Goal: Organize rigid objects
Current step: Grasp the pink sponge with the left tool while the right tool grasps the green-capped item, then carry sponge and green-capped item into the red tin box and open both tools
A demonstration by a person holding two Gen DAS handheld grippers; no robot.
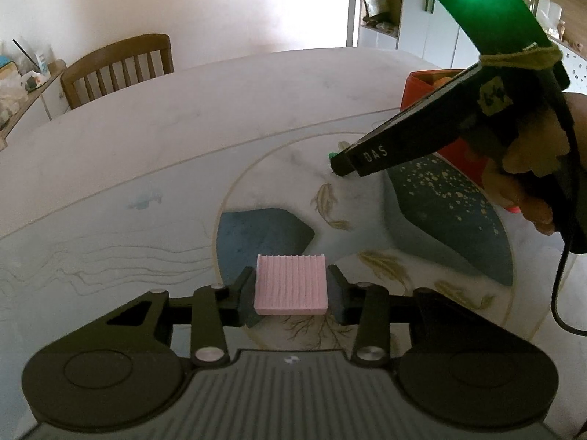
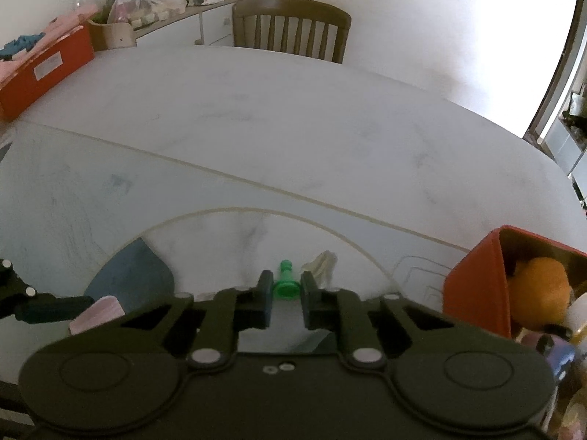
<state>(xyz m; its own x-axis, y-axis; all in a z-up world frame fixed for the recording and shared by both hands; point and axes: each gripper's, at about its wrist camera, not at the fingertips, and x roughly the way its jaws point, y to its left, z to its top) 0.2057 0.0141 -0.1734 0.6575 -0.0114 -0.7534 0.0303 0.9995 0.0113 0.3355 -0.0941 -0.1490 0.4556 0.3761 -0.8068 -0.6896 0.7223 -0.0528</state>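
Note:
My left gripper [image 1: 291, 286] is shut on a pink ribbed block [image 1: 290, 284] and holds it above the patterned table. The block's edge also shows in the right wrist view [image 2: 97, 315]. My right gripper [image 2: 286, 289] is shut on a small green peg-shaped piece [image 2: 284, 282], just over the table. In the left wrist view the right gripper [image 1: 339, 165] shows from the side, with the green piece [image 1: 332, 154] at its tip.
A red box [image 2: 473, 286] with an orange ball [image 2: 539, 293] and other items stands at the right; it shows in the left wrist view [image 1: 418, 88]. Another red box [image 2: 44, 69] sits far left. A wooden chair [image 2: 290, 27] stands behind the table.

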